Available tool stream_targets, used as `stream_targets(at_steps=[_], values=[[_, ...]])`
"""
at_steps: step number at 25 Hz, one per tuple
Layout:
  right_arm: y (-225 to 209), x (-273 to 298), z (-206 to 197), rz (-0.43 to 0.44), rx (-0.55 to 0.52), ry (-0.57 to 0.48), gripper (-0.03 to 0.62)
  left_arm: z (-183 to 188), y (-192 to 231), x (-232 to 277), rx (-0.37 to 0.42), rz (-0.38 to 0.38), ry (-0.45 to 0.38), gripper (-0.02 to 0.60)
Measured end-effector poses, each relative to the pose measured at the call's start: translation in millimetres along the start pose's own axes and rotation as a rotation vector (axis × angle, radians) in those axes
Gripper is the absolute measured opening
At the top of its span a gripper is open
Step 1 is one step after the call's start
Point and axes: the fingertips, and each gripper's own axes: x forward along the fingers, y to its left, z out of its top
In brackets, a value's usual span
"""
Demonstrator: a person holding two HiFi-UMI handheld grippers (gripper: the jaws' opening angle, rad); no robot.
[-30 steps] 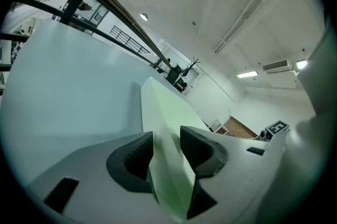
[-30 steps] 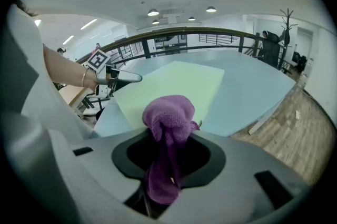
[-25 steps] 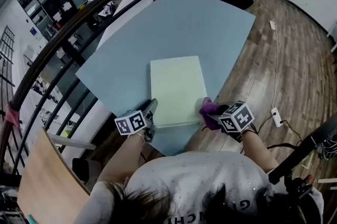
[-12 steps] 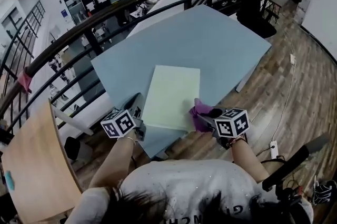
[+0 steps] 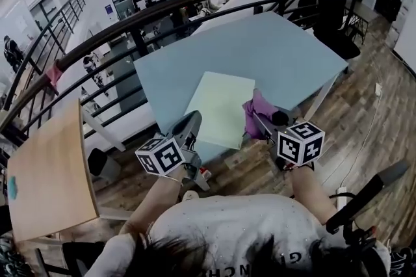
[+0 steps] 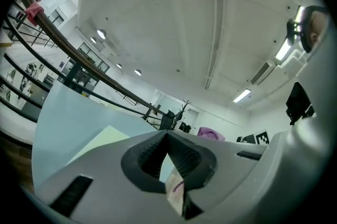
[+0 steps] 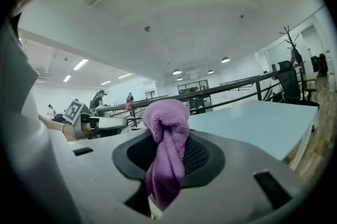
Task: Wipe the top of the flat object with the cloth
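While your right gripper (image 5: 265,125) clamps the cloth (image 7: 167,128) and your left gripper (image 6: 167,136) is closed empty, both above the table (image 5: 279,54) edge by the board (image 5: 221,110), you seem off the wipe: next, lower the cloth onto its top.

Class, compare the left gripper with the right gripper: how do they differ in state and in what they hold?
The left gripper is empty: its jaws have just been closing and now meet on nothing. The right gripper is shut on a purple cloth. In the head view the left gripper is by the sheet's left side, the right gripper by its right side. Each carries a marker cube.
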Motion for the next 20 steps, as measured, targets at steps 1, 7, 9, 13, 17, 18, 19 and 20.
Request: stream_targets(at_steps=[1, 7, 9, 13, 17, 18, 19, 20], values=[[2, -6, 0, -0.001, -0.003, -0.001, 0.114, -2, -6, -6, 0.010, 0.003, -0.002, 0.000], [-13, -40, -15, -0.030, -0.008, 0.024, 0.106, -22, -36, -19, 0.028, 0.009, -0.007, 0.000], [-18, -48, -17, -0.037, 0.005, 0.018, 0.106, -30, -43, -22, 0.038, 0.011, -0.003, 0.000], [-23, -57, -16, -0.051, 0.026, 0.006, 0.106, -36, -48, -28, 0.037, 0.020, 0.007, 0.000], [-30, -66, -15, -0.065, 0.038, -0.005, 0.106, -39, -50, -28, 0.038, 0.033, 0.017, 0.000], [-32, -67, -15, -0.069, 0.043, -0.009, 0.106, -40, -50, -27, 0.037, 0.032, 0.020, 0.000], [-33, -68, -15, -0.073, 0.049, -0.014, 0.106, -40, -50, -27, 0.038, 0.032, 0.024, 0.000], [-35, -69, -14, -0.076, 0.053, -0.018, 0.107, -41, -50, -27, 0.041, 0.032, 0.027, 0.000]])
